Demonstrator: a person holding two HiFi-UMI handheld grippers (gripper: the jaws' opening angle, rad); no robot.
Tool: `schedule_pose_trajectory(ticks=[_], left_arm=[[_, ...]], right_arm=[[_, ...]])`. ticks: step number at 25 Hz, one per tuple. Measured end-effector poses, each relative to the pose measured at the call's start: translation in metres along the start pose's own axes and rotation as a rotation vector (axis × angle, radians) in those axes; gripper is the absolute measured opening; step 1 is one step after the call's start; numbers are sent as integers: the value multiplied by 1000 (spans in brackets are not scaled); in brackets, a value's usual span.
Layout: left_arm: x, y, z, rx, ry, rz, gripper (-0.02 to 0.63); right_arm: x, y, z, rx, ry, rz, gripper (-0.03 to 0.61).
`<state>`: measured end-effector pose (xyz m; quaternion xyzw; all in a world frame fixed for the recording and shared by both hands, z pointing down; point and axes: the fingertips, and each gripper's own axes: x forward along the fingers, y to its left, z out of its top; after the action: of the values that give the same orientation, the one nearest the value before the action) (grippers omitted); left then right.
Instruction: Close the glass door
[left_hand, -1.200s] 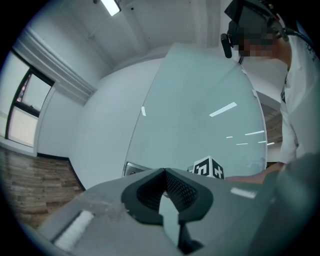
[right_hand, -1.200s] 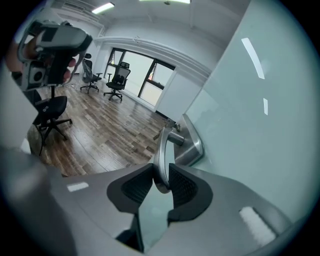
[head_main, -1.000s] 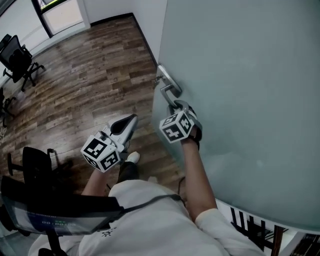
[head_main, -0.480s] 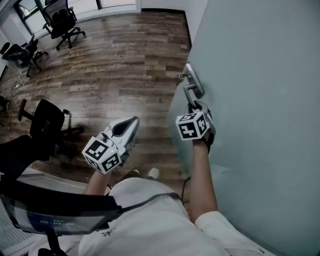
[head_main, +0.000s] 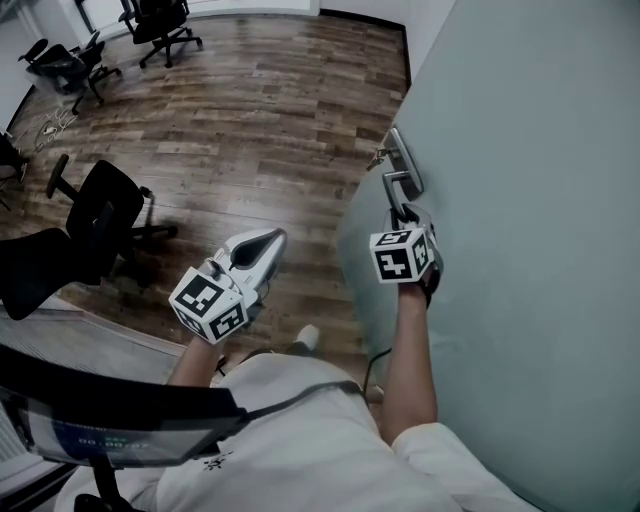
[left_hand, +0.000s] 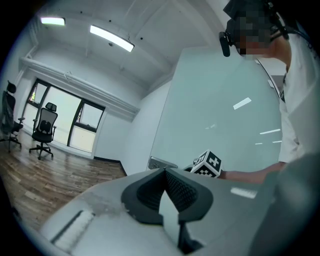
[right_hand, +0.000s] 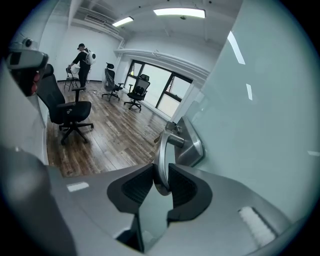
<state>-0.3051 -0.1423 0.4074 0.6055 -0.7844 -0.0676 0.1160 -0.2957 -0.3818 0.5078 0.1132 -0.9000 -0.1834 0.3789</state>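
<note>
The frosted glass door (head_main: 530, 150) fills the right of the head view. Its metal lever handle (head_main: 397, 185) juts from a plate near the door's edge. My right gripper (head_main: 408, 215) is shut on that door handle; in the right gripper view the handle (right_hand: 161, 160) runs between the two pads of the right gripper (right_hand: 161, 172). My left gripper (head_main: 268, 240) hangs over the floor to the left of the door, shut with nothing in it. In the left gripper view the left gripper (left_hand: 165, 172) points toward the door (left_hand: 225, 110).
Wooden floor (head_main: 250, 110) spreads left of the door. A black office chair (head_main: 95, 225) stands near my left side and more chairs (head_main: 160, 15) stand farther off. A person (right_hand: 81, 57) stands at the far end of the room.
The door has swung with my right gripper on its handle, and the room has shifted across the head view. My left gripper has travelled along, still shut.
</note>
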Motion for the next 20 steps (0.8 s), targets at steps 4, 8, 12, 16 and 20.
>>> schedule_pose_trajectory(ticks=[4,8,12,16,20], left_arm=[[-35,9,1,6,-18,17,5],[-68,12,9,7,-38,38,5],[-92,7,11,3,-46,68,5],[-127,4,10,2,-59,87,3],[-155,-6,11,3,-68,107,5]], right_arm=[[-6,25,7,-24,-6,14,97],[-15,43,16,-39,-17,20,98],[-21,53,19,-54,-24,43,98],[-32,78,24,-78,-30,62,100],[-44,96,30,-106,-53,75,103]])
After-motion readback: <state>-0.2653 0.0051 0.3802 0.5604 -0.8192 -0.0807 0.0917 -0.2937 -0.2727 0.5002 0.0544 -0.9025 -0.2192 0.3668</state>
